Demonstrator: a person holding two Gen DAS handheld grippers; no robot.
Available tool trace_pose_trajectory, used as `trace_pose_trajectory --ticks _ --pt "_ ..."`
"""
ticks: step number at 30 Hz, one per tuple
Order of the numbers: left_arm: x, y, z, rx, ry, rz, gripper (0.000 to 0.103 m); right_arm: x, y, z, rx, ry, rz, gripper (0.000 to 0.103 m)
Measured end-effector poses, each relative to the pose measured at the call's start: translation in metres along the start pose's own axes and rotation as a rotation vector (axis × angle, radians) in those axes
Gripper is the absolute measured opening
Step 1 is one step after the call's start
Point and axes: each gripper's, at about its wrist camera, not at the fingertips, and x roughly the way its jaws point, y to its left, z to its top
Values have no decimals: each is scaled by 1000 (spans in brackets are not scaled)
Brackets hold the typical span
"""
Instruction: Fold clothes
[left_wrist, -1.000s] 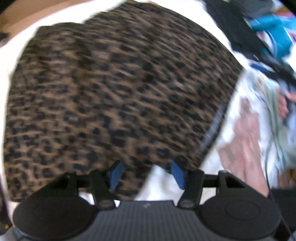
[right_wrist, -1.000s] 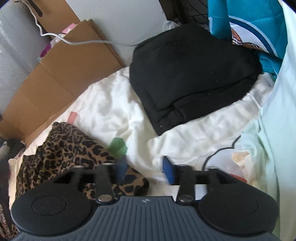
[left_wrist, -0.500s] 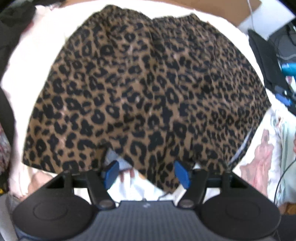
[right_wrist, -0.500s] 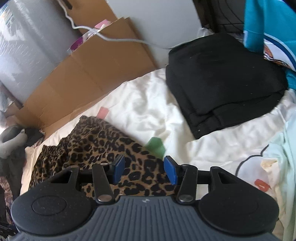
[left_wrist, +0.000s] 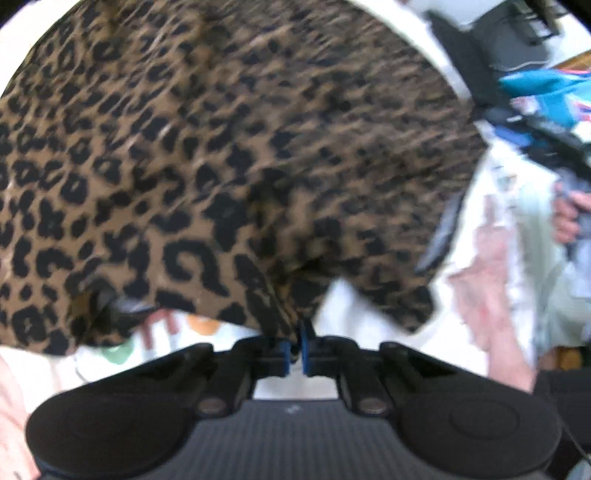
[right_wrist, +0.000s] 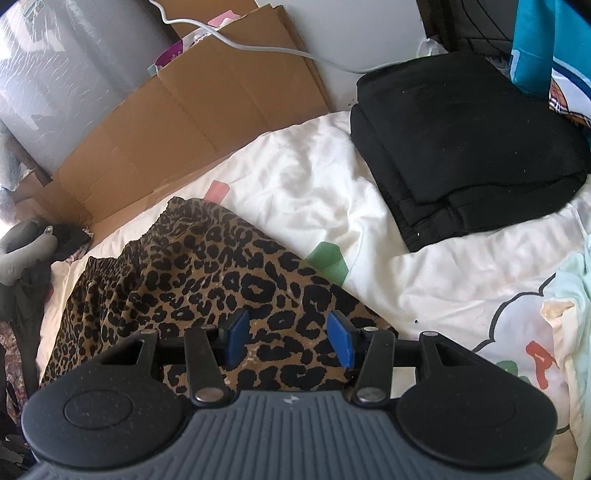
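Leopard-print fabric, a skirt or shorts (left_wrist: 229, 147) with a gathered waistband, is lying spread across the white bedding (right_wrist: 295, 184) of a bed; its waistband is lying at the far edge near some flattened cardboard (right_wrist: 184, 118), its hem nearest the person; the left tool (left_wrist: 299, 345) has just been closing, and its blue pads are now pressed together on the near hem, pinching a small bunch of the cloth at the notch in that edge; the right tool (right_wrist: 290, 338) is hovering over the garment's other near corner with its jaws spread and the print showing between them, the pads not pressing on anything, so I judge that grip is not yet made; the cloth is looking thin, soft and light, draping and wrinkling freely, so it is likely to sag and slide rather than hold a shape when lifted; taking it by the hem corners or the firmer elastic waistband seems safest, since a pinch in mid-panel would only gather a loose tuft; a single layer could also slip out of the pads, so catching both layers at once is worth aiming for; a folded black garment (right_wrist: 461, 140) is sitting well apart at the far right, with turquoise clothing (right_wrist: 546, 44) behind it
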Motion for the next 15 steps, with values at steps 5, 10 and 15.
trace_pose_trajectory --ticks 5,10,15 --pt "-15 -32 5 174 28 -3 3 2 0 -4 -9 20 16 54" --pt "-5 -53 -3 274 58 -29 3 9 -2 -8 -11 58 19 54" --pt "21 -48 -11 270 108 -2 5 11 -5 -13 -19 81 2 54"
